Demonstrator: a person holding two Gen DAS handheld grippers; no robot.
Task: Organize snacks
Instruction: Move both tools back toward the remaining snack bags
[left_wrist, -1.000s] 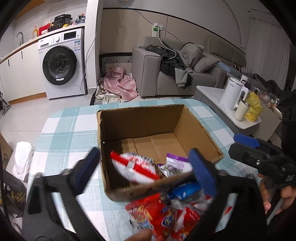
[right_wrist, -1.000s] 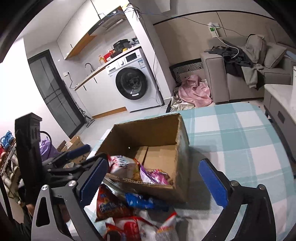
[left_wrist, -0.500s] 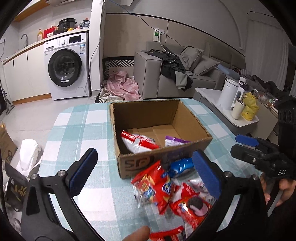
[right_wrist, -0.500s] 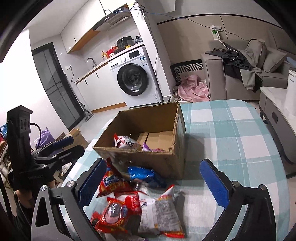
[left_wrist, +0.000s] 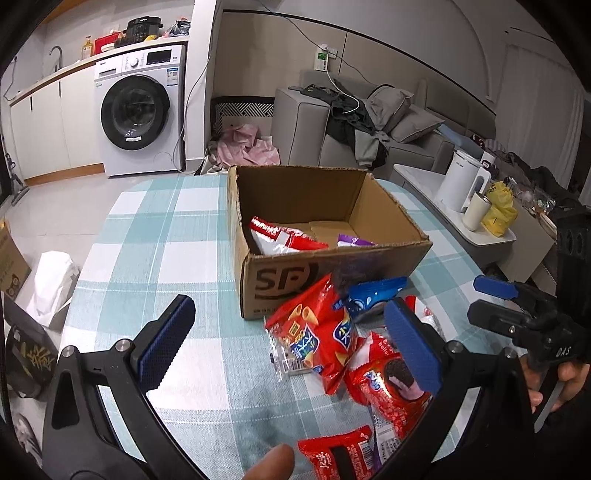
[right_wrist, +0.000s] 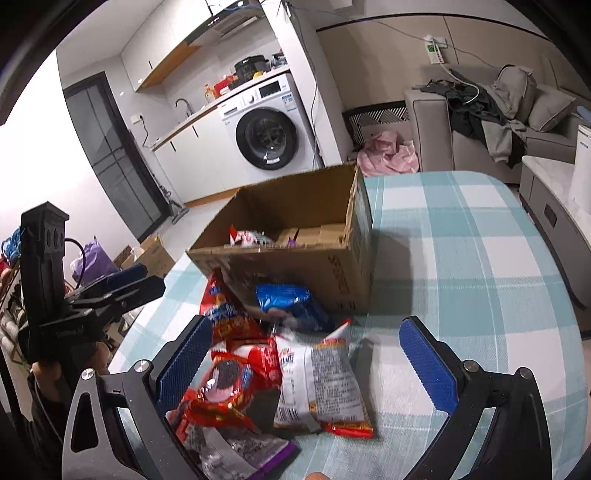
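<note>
An open cardboard box (left_wrist: 332, 266) (right_wrist: 295, 258) stands on the checked table, with a red-white packet (left_wrist: 280, 236) and a purple packet (left_wrist: 352, 240) inside. Several snack bags lie in front of it: a red corn-snack bag (left_wrist: 314, 339), a blue bag (left_wrist: 373, 295) (right_wrist: 288, 302), a red cookie bag (left_wrist: 388, 384) (right_wrist: 229, 384) and a white bag (right_wrist: 325, 384). My left gripper (left_wrist: 288, 350) is open and empty above the pile. My right gripper (right_wrist: 306, 365) is open and empty over the cookie and white bags.
The teal checked tablecloth (left_wrist: 162, 251) (right_wrist: 461, 266) covers a round table. A side table with a kettle (left_wrist: 461, 181) and yellow bag stands right. A washing machine (left_wrist: 136, 110), sofa (left_wrist: 362, 125) and floor clutter lie beyond.
Both grippers have pulled back and up from the box. The snack pile in front of the box has come fully into view. Both stay open.
</note>
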